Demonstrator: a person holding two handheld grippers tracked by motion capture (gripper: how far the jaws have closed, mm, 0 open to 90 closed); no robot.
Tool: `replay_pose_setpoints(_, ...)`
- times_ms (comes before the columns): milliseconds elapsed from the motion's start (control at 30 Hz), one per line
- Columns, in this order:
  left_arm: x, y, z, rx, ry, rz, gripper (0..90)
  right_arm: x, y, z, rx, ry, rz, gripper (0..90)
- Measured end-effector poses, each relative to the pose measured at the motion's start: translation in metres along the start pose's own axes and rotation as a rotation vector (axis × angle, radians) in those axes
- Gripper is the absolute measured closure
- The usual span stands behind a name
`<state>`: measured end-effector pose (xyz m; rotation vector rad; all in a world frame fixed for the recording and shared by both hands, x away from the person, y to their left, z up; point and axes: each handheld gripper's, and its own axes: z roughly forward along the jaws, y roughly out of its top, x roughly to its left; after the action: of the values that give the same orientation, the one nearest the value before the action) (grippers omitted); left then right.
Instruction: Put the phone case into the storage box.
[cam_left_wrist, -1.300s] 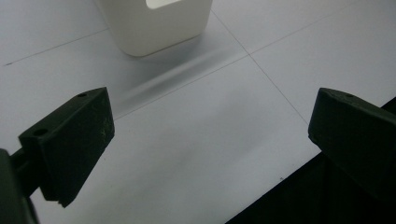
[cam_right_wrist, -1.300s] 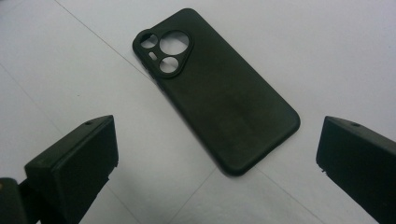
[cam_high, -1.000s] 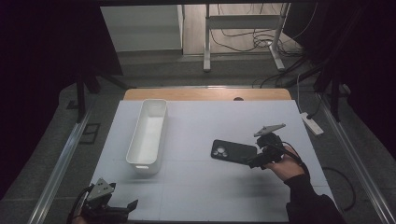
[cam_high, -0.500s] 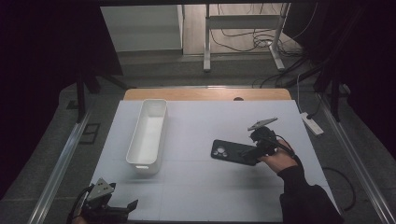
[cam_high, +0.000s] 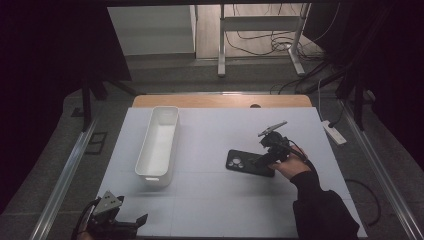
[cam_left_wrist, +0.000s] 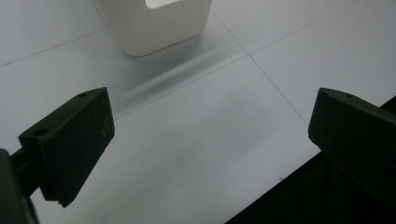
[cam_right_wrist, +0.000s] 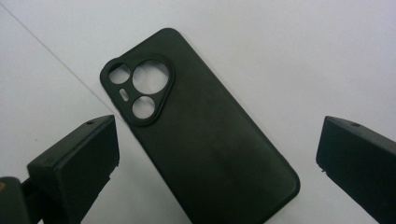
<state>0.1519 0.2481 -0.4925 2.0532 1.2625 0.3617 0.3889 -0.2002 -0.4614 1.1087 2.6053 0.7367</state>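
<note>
A black phone case (cam_high: 249, 162) lies flat on the white table, its camera cut-outs toward the left. In the right gripper view the phone case (cam_right_wrist: 201, 135) sits between and below the two black jaws. My right gripper (cam_high: 266, 159) hovers over the case's right end, open, with nothing held. My left gripper (cam_high: 131, 223) rests at the front left edge of the table, also open; its view shows bare table between wide-apart jaws. A long white bin (cam_high: 159, 144) stands left of centre.
The bin's near end (cam_left_wrist: 156, 23) is just ahead of the left gripper. A white power strip (cam_high: 334, 132) lies off the table's right side. The table's front edge (cam_left_wrist: 280, 191) drops into dark at the lower right of the left gripper view.
My right gripper has moved slightly left and forward, coming in over the right end of the phone case. The left gripper has not moved.
</note>
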Motion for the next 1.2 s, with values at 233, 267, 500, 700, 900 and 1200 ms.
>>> replay_pose_setpoints(233, 0.000, 0.000, 0.000, -0.001, -0.001, -0.001, 1.1, 0.002, 0.006, 0.007, 0.015, 0.001, -0.003, 0.0)
replay_pose_setpoints(267, 0.000, 0.000, 0.000, -0.002, -0.002, -0.001, 1.1, 0.002, 0.006, 0.009, 0.021, 0.001, 0.000, 0.1)
replay_pose_setpoints(500, 0.000, 0.000, 0.000, -0.001, -0.002, -0.001, 1.1, 0.000, 0.007, 0.010, 0.052, -0.004, 0.022, 40.8)
replay_pose_setpoints(700, 0.000, 0.000, 0.000, 0.000, -0.003, 0.000, 1.2, -0.004, 0.007, 0.008, 0.073, 0.047, 0.018, 79.1)
replay_pose_setpoints(900, 0.000, 0.000, 0.000, 0.000, -0.004, 0.002, 1.3, -0.008, 0.008, 0.007, 0.072, 0.056, 0.012, 90.0)
replay_pose_setpoints(1200, 0.000, 0.000, 0.000, 0.003, -0.004, 0.004, 1.3, -0.022, 0.008, 0.019, 0.094, 0.013, 0.016, 90.0)
